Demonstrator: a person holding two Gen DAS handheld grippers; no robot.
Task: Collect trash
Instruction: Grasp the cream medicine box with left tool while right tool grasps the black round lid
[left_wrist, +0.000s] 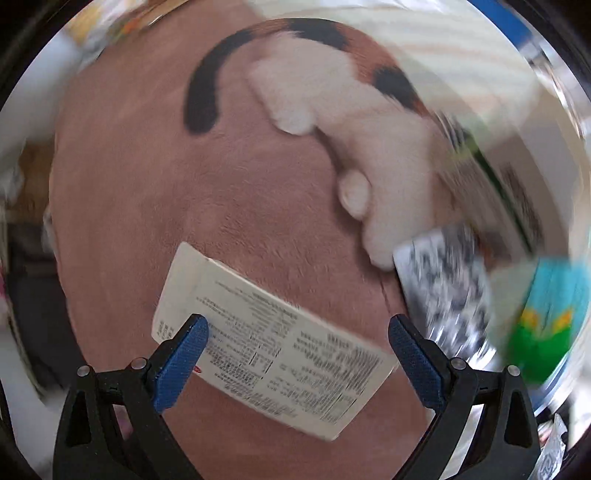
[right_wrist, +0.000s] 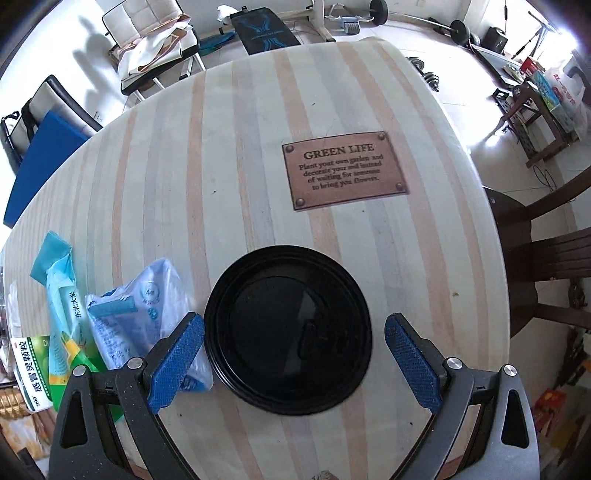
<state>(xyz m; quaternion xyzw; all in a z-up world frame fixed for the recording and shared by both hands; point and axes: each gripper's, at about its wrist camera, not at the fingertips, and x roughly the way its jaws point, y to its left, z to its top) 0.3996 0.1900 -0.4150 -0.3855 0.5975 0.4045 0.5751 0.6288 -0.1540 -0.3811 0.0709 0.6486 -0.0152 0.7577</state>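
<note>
Left gripper (left_wrist: 297, 334): jaws spread wide, white printed box (left_wrist: 271, 341) seen between them at lower centre, over brown plush cushion (left_wrist: 155, 192); contact not discernible. Right gripper (right_wrist: 293, 332): jaws wide, black round lid (right_wrist: 288, 325) framed between, on striped bench (right_wrist: 166, 177). Plastic wrappers (right_wrist: 140, 314) lower left.

Left wrist view: motion blur smears the right side. Right wrist view: sharp, daylit, with glare at upper right; fisheye curvature bends both edges.
</note>
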